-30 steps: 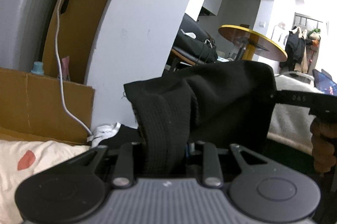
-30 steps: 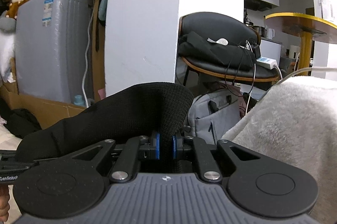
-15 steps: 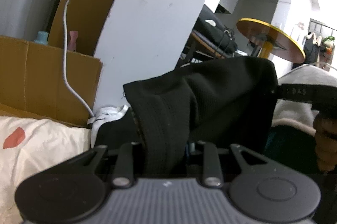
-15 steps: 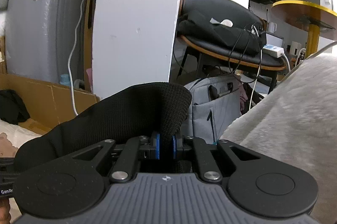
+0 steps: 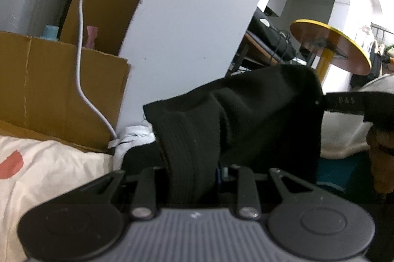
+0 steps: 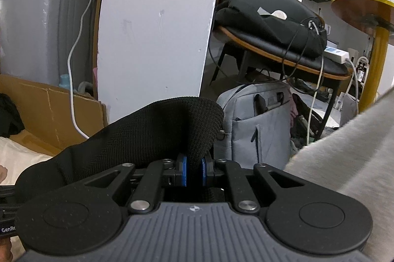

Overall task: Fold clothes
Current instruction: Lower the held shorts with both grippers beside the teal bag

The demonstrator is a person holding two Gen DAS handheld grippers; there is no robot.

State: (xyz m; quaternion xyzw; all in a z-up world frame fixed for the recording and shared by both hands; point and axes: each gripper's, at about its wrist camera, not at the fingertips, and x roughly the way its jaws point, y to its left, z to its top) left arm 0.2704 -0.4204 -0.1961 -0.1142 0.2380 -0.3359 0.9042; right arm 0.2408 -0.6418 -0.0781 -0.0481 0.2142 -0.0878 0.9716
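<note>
Both grippers have come lower & swung across the room since the earlier frames: in the left wrist view the cardboard box [image 5: 61, 94] now fills more of the left side, the white pillar [image 5: 187, 45] looms bigger and the cream bedding [image 5: 54, 170] takes more of the bottom corner. The grip itself looks unchanged.

Largest first: the bedding lies below and to the left, a pale fleece blanket [image 6: 344, 168] to the right; judging by that, the landing surface is under and ahead of the hands.

Black knit garment [image 5: 236, 119] hangs in the air between the two tools, stretched roughly side to side, so its long axis runs across from hand to hand, not away from the cameras. It doesn't visibly touch the bed; the hanging part below is hidden behind the gripper bodies.

Left gripper [image 5: 194, 170]: jaws partly apart, clamped on a thick ribbed band of the garment, prob. a hem or cuff edge. Right gripper [image 6: 193, 172]: blue pads nearly together, pinching a thinner fold of the same cloth.

Right tool's finger also shows at the far right of the left view, holding the opposite end, w/ the person's hand [image 5: 380, 153] under it.

Neither hand looks nearer the bed; likely both need to lower together, keeping the edge taut, so the cloth lays flat for the fold.
</note>
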